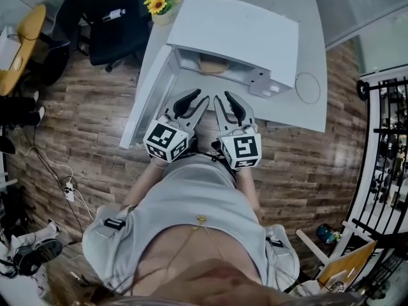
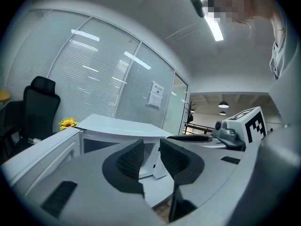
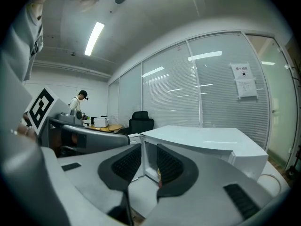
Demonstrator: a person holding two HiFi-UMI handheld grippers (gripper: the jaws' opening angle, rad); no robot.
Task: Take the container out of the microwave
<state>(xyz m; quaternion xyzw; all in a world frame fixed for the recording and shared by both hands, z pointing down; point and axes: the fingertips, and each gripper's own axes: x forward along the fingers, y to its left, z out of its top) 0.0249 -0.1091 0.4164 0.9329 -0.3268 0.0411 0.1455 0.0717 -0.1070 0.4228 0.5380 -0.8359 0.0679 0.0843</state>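
A white microwave stands on a white table with its door swung open to the left. Inside the cavity sits a tan container, only partly visible under the top. My left gripper and right gripper hover side by side over the table's near part, just in front of the opening and short of the container. In the left gripper view the left gripper is open and holds nothing. The right gripper is likewise open and holds nothing, facing the microwave.
A pot of sunflowers stands at the table's far left corner, with a black office chair beyond it. A loop of white cable lies right of the microwave. A black rack lines the right wall. A person stands far off.
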